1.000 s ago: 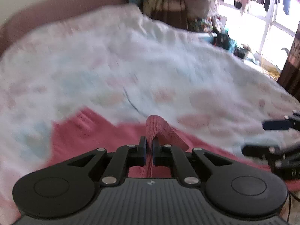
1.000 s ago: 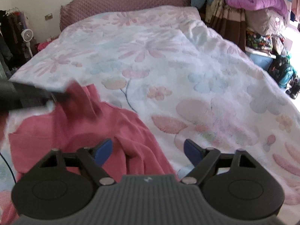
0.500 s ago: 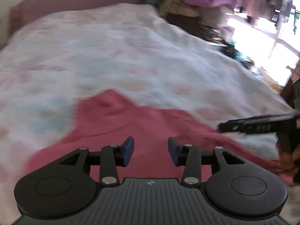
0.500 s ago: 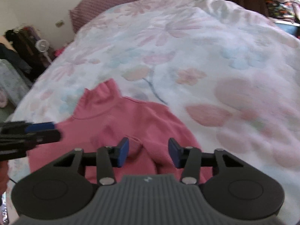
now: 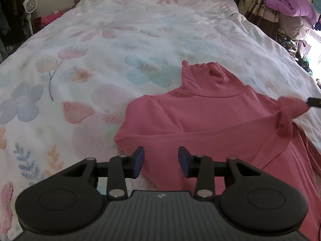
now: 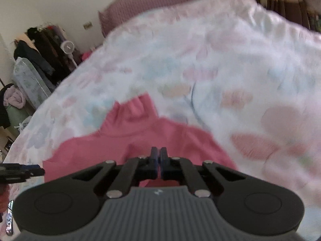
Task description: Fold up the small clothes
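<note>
Pink top (image 5: 210,120) lay flat on the flowery bed cover (image 5: 120,46). The right gripper (image 6: 158,156) pinched its sleeve, ready to fold. The left gripper (image 5: 161,158) was closing, nothing held; it likely needed the near edge.

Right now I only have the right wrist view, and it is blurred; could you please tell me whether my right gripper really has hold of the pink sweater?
Observer: Yes. The left wrist view shows the right gripper shut on a bunch of the pink sweater near its shoulder.
Operator: Thank you. Is the left gripper holding anything?
Observer: No. The left gripper has its jaws apart and closing, with no fabric pinched between them.
Operator: And the sleeve?
Observer: A sleeve lies folded diagonally from that pinch across the body.
</note>
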Demonstrator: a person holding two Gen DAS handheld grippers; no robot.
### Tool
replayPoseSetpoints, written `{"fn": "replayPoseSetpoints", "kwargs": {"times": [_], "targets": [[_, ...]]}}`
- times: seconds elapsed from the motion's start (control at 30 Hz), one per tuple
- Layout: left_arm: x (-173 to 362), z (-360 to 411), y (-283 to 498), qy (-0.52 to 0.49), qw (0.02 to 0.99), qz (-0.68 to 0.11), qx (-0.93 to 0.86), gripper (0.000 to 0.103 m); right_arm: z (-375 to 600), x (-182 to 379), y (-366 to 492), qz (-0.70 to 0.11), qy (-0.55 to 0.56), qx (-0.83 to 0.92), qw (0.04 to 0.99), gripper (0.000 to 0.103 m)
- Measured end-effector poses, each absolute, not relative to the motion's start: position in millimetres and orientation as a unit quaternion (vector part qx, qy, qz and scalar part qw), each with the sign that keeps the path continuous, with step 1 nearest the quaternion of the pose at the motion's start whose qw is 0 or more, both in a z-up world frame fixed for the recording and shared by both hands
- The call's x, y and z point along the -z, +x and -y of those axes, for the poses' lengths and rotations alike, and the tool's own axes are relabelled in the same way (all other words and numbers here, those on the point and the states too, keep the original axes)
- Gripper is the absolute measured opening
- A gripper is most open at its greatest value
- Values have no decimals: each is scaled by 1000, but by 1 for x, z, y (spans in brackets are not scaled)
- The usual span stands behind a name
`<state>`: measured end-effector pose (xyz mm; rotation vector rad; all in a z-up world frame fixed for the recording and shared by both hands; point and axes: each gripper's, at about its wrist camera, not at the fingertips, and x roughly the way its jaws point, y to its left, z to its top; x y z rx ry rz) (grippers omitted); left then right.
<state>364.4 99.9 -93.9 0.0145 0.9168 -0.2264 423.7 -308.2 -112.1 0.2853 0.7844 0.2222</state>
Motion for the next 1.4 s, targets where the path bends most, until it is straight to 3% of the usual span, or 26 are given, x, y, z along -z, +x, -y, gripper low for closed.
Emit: {"fn": "replayPoseSetpoints", "kwargs": {"times": [0.17,0.27,0.3,0.43,0.57,0.67,0.73,0.77,0.9,1.07,1.27,1.4], "targets": [[100,-97,364,14,891,-441,106,44,340,120,413,-416,127,-66,898,2],[103,-96,363,8,890,-445,101,44,344,126,410,-428,112,-34,896,22],[102,-96,363,10,889,-446,101,44,343,124,409,-424,115,-35,898,24],[104,-97,366,23,887,-451,96,44,335,120,415,-416,176,-62,890,25],[108,-103,370,10,884,-459,88,44,316,132,445,-460,234,-57,854,26],[109,-105,372,7,883,-461,89,44,300,150,468,-500,244,-37,830,26],[110,-105,375,5,880,-466,89,44,291,158,477,-523,234,-18,819,5],[112,-105,376,5,879,-468,89,43,289,160,480,-525,226,-14,820,0],[117,-107,379,4,876,-475,87,37,287,137,479,-491,234,-35,838,0],[119,-113,381,-12,876,-475,79,36,309,74,436,-364,272,-110,884,0],[124,-114,386,-19,875,-479,73,36,342,152,407,-456,268,-51,847,0],[113,-123,381,-33,882,-464,70,36,350,174,395,-479,248,-20,842,2]]}}
